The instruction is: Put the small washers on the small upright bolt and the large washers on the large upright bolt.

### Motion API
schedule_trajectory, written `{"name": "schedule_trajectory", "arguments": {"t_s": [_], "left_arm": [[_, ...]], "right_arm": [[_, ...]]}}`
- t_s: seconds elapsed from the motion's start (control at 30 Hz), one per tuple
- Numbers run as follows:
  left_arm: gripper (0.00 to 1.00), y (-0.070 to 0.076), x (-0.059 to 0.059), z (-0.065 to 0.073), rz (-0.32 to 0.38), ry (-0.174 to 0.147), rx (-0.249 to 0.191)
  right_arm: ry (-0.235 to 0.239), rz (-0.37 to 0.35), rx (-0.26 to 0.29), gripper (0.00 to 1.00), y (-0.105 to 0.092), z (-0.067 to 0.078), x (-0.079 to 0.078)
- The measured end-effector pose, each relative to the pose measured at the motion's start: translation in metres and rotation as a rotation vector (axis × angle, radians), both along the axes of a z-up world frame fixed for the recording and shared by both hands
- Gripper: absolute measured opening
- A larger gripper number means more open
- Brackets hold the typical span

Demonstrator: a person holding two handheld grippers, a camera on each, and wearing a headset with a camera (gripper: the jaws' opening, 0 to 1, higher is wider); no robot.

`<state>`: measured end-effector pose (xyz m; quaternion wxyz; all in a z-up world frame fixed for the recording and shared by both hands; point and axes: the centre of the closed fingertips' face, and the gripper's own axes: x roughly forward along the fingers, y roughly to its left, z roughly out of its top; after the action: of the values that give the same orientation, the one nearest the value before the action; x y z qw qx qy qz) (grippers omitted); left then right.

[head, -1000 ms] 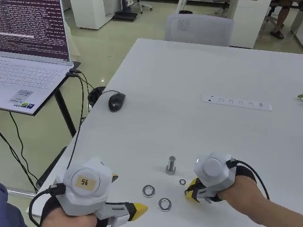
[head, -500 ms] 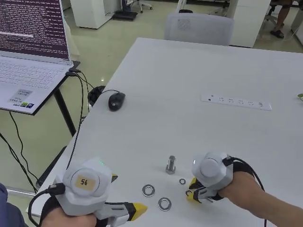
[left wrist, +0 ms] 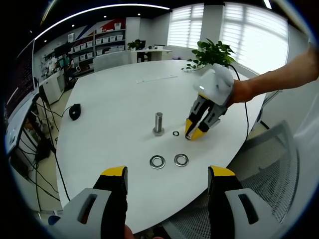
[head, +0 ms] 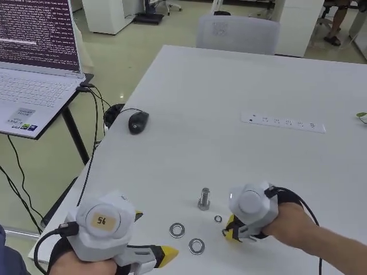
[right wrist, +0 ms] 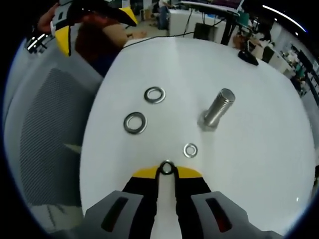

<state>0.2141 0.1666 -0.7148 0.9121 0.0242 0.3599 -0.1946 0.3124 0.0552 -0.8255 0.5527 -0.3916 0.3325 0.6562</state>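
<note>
One upright steel bolt (head: 204,198) stands on the white table (head: 229,91). A small washer (head: 218,219) lies just right of it, and two large washers (head: 177,230) (head: 196,246) lie nearer me. My right gripper (head: 228,234) is low beside the small washer. In the right gripper view, the gripper (right wrist: 167,172) is shut on another small washer (right wrist: 167,168), facing the bolt (right wrist: 218,108). My left gripper (left wrist: 167,173) is open and holds nothing, back from the large washers (left wrist: 157,162) (left wrist: 181,160) at the table's near edge.
A black mouse (head: 137,121) lies near the left table edge, and a white power strip (head: 282,122) sits further back right. A laptop (head: 28,86) stands on a side stand to the left. A grey chair (head: 238,33) is at the far end.
My right gripper has edged slightly left toward the bolt, still shut. The left gripper and the washers on the table have not moved; the head camera shifted a little.
</note>
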Motion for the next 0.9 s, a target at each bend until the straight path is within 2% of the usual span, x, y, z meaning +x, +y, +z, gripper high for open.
{"name": "schedule_trajectory", "arguments": {"t_s": [0.07,0.23,0.6,0.8,0.9], "left_arm": [[0.65,0.000,0.000,0.000,0.000,0.000,0.002],[0.65,0.001,0.000,0.000,0.001,0.000,0.004],[0.65,0.003,0.001,0.002,0.005,-0.003,0.005],[0.64,0.002,0.002,0.002,0.004,-0.004,0.001],[0.64,0.001,0.002,0.001,0.002,-0.003,-0.001]], "right_arm": [[0.011,-0.036,0.014,0.13,-0.001,0.000,0.000],[0.006,-0.068,0.029,0.13,-0.001,0.000,0.000],[0.039,-0.163,0.073,0.13,-0.003,0.003,-0.003],[0.049,-0.224,0.088,0.13,-0.017,0.005,-0.007],[0.043,-0.266,0.095,0.13,-0.028,0.007,-0.003]]}}
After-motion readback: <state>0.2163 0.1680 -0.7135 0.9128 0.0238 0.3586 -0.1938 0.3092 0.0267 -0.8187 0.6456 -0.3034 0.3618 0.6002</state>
